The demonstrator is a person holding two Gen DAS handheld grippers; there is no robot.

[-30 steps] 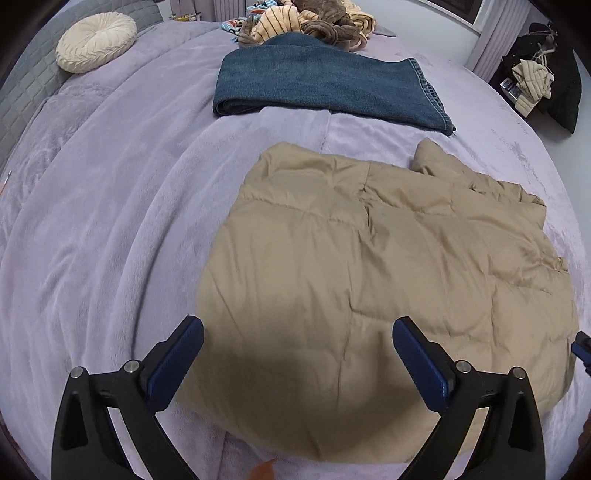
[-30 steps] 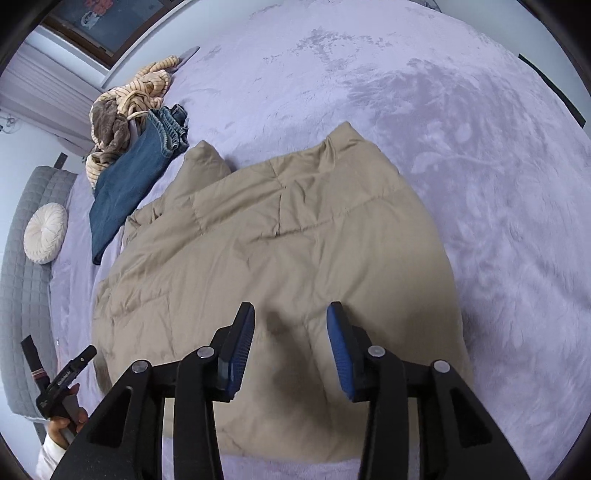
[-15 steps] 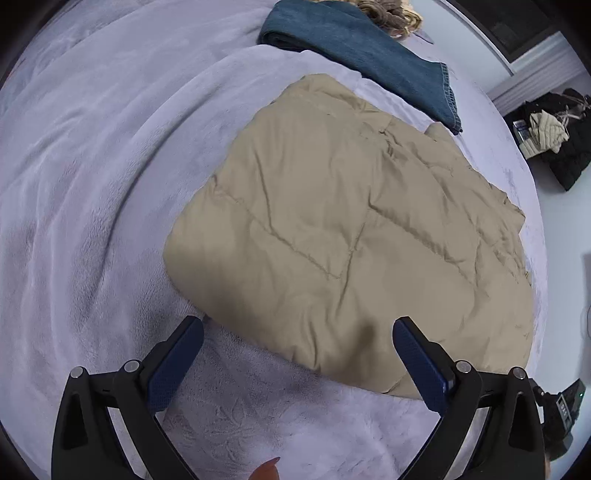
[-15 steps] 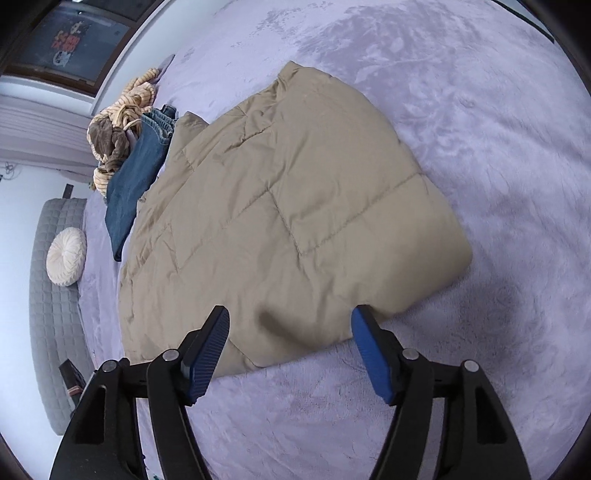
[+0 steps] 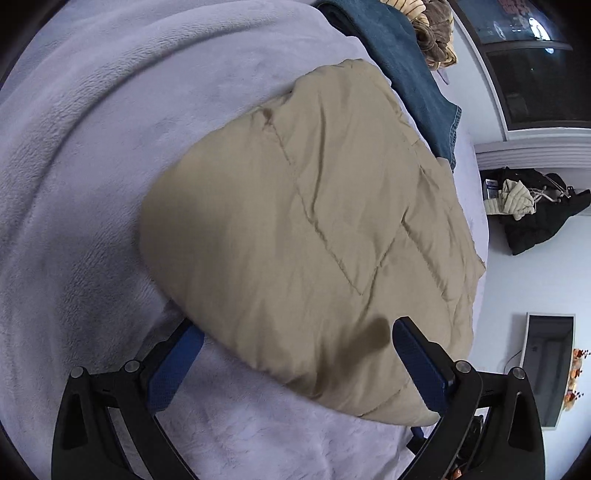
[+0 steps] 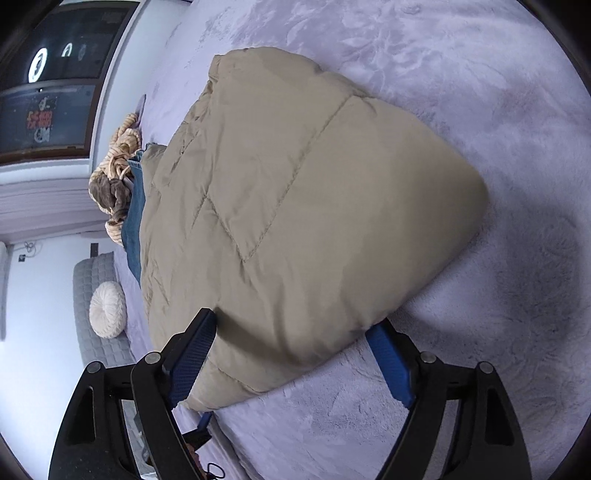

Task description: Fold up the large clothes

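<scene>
While both tools tilt down, their wide jaws straddle the jacket's near edge.
The right gripper (image 6: 291, 354), jaws just widened, and left gripper (image 5: 295, 354) clamp nothing; the tan quilted jacket (image 5: 314, 229) stretches lengthwise away toward the jeans (image 5: 406, 74).

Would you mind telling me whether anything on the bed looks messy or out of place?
Only the heap of striped and brown clothes at the far edge, left crumpled beyond the folded jeans; the tan quilted jacket lies flat.

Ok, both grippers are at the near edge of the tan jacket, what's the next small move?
Probably close both. The left gripper and right gripper, its jaws just opened wide, each straddle the tan jacket edge, one finger under and one over, pads not yet pressing. Then lift to fold.
</scene>
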